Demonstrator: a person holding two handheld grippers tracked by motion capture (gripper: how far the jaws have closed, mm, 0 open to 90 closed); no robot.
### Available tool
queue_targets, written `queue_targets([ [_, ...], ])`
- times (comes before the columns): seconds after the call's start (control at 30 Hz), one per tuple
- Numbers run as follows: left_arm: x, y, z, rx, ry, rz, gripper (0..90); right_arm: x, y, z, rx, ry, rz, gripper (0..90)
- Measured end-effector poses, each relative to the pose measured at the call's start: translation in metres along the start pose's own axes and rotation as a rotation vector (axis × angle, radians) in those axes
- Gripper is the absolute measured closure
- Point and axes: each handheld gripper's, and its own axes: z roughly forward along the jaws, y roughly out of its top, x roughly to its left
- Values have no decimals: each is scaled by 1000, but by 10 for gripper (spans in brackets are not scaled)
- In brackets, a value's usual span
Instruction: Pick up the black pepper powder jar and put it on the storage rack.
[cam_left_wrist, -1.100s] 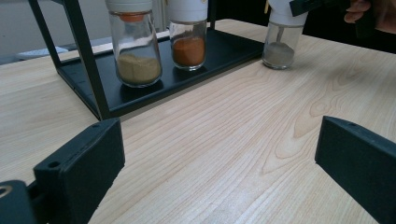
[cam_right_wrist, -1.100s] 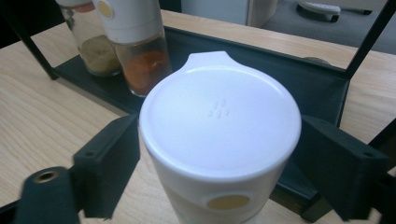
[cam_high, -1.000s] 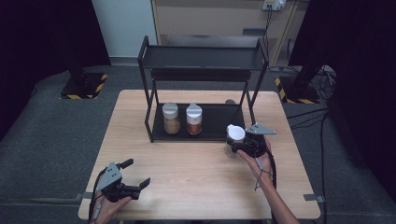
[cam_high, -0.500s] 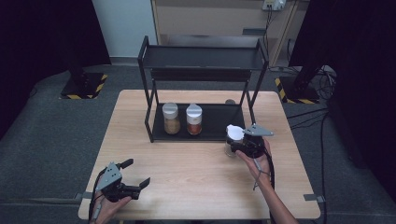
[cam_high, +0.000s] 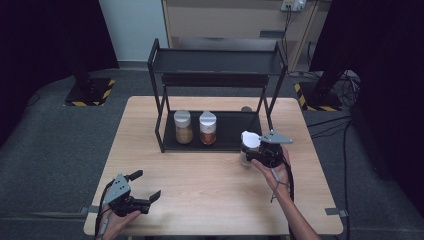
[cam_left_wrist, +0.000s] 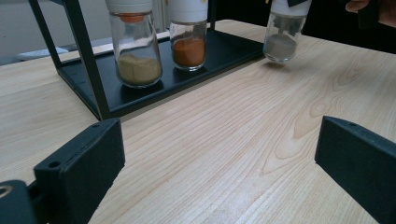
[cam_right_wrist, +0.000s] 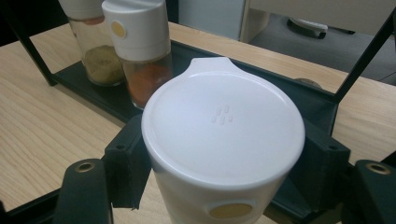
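Item in hand: a glass spice jar (cam_high: 248, 148) with a white cap and grey contents, standing on the wooden surface (cam_high: 210, 190) just in front of the right end of the black rack (cam_high: 218, 70). The right claw (cam_high: 255, 154) is clenched on it: in the right gripper view both black pads press the white cap (cam_right_wrist: 223, 140) from either side, the jaws having just finished closing with the jar between them. The jar appears upright and, in the left gripper view, its base (cam_left_wrist: 280, 46) sits at or barely above the wood; which of the two cannot be told. Stored already on the rack's bottom tray: one jar of pale powder (cam_high: 183, 127) and, just beside it, one jar of orange powder (cam_high: 207, 128), both upright, with free tray space to their right. Left claw (cam_high: 144, 188): released, jaws spread wide with nothing between them, resting near the front left corner of the surface, well apart from the rack. Step judged in hand: grasp secured, jar ready for transfer. Next move calls for a lift clear of the tray's front lip, a short carry forward under the upper shelf, and an upright set-down beside the orange jar without knocking it.
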Motion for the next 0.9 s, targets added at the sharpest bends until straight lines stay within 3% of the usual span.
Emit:
queue_targets([
  [0.9, 0, 0, 0, -1, 0, -2, 5, 9, 42, 19, -16, -35, -3, 309],
])
